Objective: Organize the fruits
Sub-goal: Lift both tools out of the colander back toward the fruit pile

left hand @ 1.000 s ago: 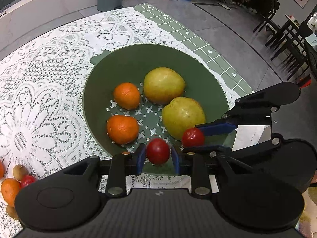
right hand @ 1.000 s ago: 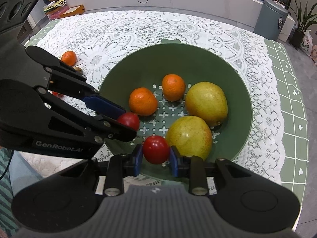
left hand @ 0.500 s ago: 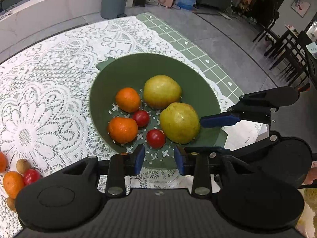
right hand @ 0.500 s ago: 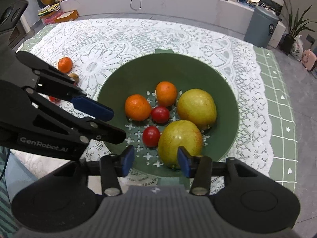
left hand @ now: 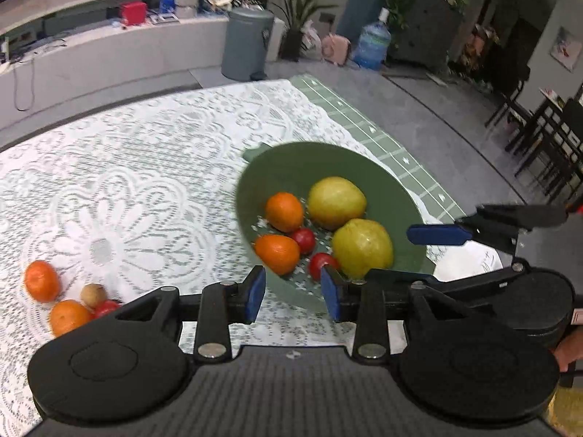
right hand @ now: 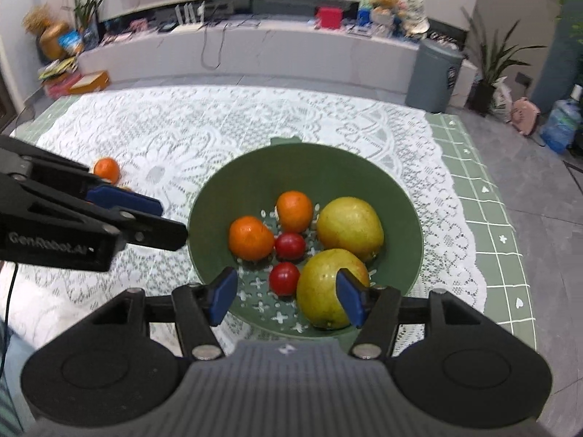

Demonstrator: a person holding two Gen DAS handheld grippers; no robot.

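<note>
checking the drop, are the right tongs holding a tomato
No, the right tongs are open and empty; both cherry tomatoes lie in the green bowl.

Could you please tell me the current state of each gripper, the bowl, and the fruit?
Left gripper: jaws open, empty.
Right gripper: jaws open, empty.
Green bowl: upright, holding six fruits.
Two red fruits: resting loose in bowl.
Loose fruits: on lace cloth, outside bowl.
</note>
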